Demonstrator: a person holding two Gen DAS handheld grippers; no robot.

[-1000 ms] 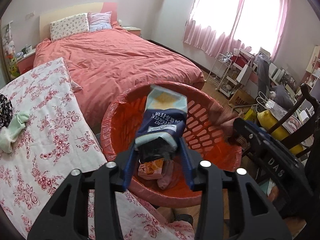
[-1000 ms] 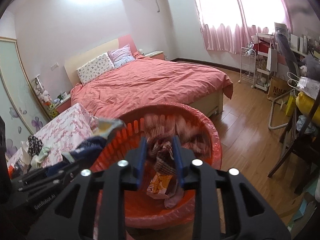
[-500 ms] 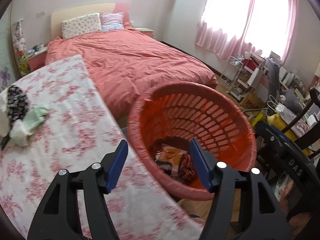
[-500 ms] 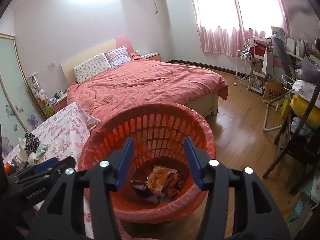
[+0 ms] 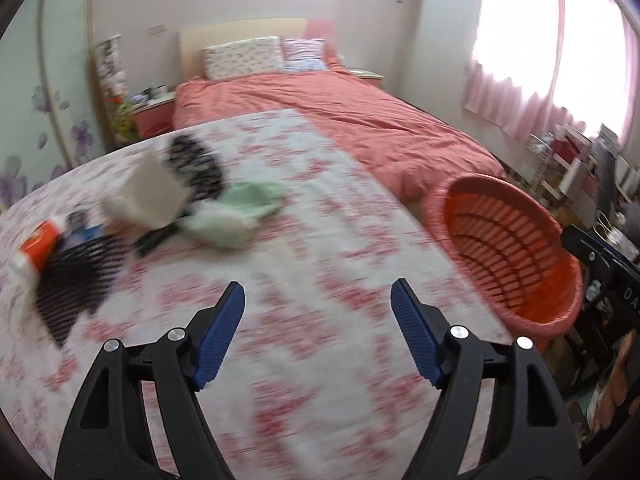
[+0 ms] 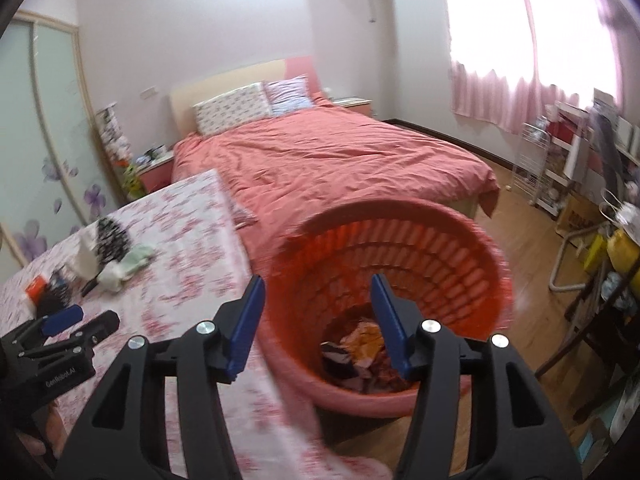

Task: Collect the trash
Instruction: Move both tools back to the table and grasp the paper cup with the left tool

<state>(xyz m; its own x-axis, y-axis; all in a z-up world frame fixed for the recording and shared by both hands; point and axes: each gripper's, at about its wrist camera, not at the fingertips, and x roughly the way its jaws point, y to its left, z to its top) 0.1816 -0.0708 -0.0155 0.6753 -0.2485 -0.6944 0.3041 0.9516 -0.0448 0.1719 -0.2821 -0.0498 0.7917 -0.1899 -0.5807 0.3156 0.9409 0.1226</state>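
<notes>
An orange basket stands on the floor beside the floral-clothed table; it holds wrappers and other trash. My right gripper is open and empty above the basket's near rim. My left gripper is open and empty over the table, with the basket to its right. On the table's far left lie a white box, a green cloth, black patterned pieces and an orange-and-white packet. The left gripper shows in the right wrist view.
A bed with a pink cover stands behind the table and basket. A chair and cluttered shelves fill the right side. Wooden floor lies between bed and shelves. A nightstand is at the bed's head.
Both grippers opened and dropped their trash into the basket. The left gripper has swung left from over the basket to over the table. The right gripper pulled back a little.
</notes>
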